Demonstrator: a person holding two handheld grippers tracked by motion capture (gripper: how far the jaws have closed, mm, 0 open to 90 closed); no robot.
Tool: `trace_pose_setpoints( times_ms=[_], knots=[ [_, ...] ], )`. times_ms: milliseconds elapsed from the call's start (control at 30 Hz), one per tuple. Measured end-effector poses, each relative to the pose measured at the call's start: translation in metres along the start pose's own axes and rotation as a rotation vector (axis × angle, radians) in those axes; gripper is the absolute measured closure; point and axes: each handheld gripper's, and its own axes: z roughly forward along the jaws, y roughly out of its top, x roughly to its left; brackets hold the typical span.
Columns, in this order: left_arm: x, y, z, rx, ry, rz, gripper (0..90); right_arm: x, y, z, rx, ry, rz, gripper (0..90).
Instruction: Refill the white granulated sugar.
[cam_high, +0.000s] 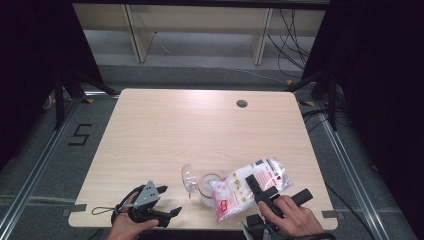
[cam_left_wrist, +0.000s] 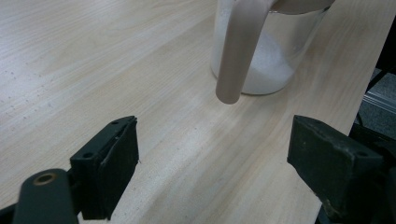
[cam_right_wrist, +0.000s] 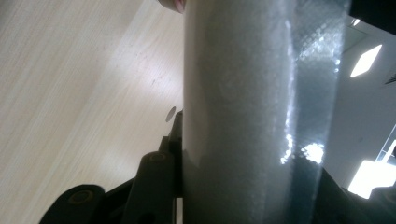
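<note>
A clear plastic bag of white granules (cam_high: 240, 192) with red print lies tilted at the table's near right, its lower end over a clear glass jar (cam_high: 210, 184). My right gripper (cam_high: 277, 190) is shut on the bag's upper part. In the right gripper view the bag (cam_right_wrist: 243, 107) fills the space between the jaws of that gripper (cam_right_wrist: 247, 186). The jar (cam_left_wrist: 266, 70) holds white granules at its bottom, and a beige bar (cam_left_wrist: 238, 51) hangs in front of it. My left gripper (cam_high: 170, 200) rests near the front edge, left of the jar, open (cam_left_wrist: 219, 154) and empty.
The jar's clear lid (cam_high: 189, 177) stands hinged open on its left side. The wooden table (cam_high: 200, 130) has a small round hole (cam_high: 242, 103) at the back right. Black stands and cables sit on the floor around it.
</note>
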Motion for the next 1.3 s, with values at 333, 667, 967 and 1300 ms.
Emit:
trace_pose_setpoints(
  times_ms=[333, 667, 967, 1300],
  knots=[
    [0.0001, 0.0000, 0.0000, 0.001, -0.001, 0.001, 16.0, -0.0016, -0.0005, 0.0001, -0.004, -0.004, -0.036, 68.4],
    [0.0000, 0.0000, -0.0002, -0.001, 0.003, 0.001, 16.0, -0.0023, 0.0000, -0.0007, -0.002, 0.001, -0.054, 68.7],
    [-0.0001, 0.0000, -0.0001, 0.000, 0.002, 0.001, 16.0, -0.0018, 0.0007, -0.0004, -0.001, 0.000, -0.051, 68.9],
    [0.0002, 0.0001, -0.0004, 0.004, 0.005, 0.006, 16.0, -0.0017, 0.0011, -0.0006, -0.003, 0.003, -0.041, 69.1]
  ],
)
